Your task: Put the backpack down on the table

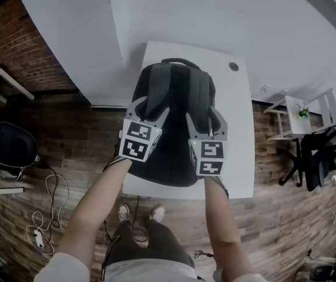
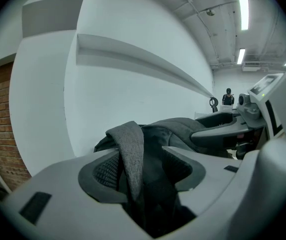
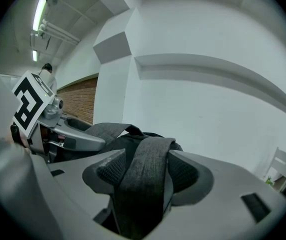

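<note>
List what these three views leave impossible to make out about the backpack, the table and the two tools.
- Head view: underside of the backpack, facing the table.
- Head view: the round dark spot at the table's far corner, too small to identify.
- Gripper views: the table, hidden behind the left tool, the right tool and the backpack.

Head view plus 2 gripper views.
Steeply down at table point(image 1: 238, 116); close along jaws toward wall point(image 2: 133, 94), all sharing backpack point(image 1: 177, 101).

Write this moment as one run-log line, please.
backpack: lying on table | left gripper: open, shoulder strap between jaws | right gripper: open, other strap between jaws
</note>
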`<state>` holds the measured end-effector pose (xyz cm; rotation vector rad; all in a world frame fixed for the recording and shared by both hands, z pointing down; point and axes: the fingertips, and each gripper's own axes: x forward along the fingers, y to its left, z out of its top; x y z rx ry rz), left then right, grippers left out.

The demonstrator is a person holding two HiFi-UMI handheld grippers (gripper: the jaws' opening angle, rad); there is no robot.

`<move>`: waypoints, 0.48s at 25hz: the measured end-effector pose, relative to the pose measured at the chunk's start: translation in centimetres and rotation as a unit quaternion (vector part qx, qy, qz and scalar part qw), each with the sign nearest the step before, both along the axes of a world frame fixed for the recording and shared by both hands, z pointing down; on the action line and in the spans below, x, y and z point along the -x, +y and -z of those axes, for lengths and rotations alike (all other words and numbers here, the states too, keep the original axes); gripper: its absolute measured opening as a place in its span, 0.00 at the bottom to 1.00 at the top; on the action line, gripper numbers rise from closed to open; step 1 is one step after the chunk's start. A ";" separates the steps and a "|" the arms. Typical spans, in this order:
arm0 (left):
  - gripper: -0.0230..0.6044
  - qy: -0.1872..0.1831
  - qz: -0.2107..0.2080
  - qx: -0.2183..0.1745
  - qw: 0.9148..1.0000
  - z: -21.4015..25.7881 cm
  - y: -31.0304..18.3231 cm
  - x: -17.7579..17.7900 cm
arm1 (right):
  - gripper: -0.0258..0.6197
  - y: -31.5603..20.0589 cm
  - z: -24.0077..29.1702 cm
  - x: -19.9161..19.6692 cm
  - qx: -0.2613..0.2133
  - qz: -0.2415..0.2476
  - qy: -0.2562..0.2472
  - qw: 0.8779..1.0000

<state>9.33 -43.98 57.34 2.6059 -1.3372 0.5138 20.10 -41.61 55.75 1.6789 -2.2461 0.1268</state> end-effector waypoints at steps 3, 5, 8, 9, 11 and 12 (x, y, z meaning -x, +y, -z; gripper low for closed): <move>0.43 -0.001 0.004 0.003 1.000 -0.1 0.1 0.1 | 0.42 0.5 -0.1 0.0 0.005 0.000 0.008 1.000; 0.43 -0.003 0.006 0.004 1.000 -0.3 0.0 0.3 | 0.42 0.7 -0.1 0.1 0.007 -0.001 0.009 1.000; 0.44 -0.006 0.010 0.010 1.000 -0.5 0.1 1.0 | 0.42 0.9 -0.1 0.3 0.011 -0.001 0.008 1.000; 0.44 -0.008 0.011 0.011 1.000 -0.5 0.2 1.2 | 0.42 1.1 0.1 0.3 0.011 0.000 0.008 1.000; 0.44 -0.009 0.012 0.010 1.000 -0.2 0.3 1.5 | 0.42 1.4 0.4 0.4 0.013 0.001 0.009 1.000; 0.44 -0.008 0.013 0.010 1.000 0.0 0.5 1.6 | 0.42 1.6 0.6 0.3 0.015 0.002 0.009 1.000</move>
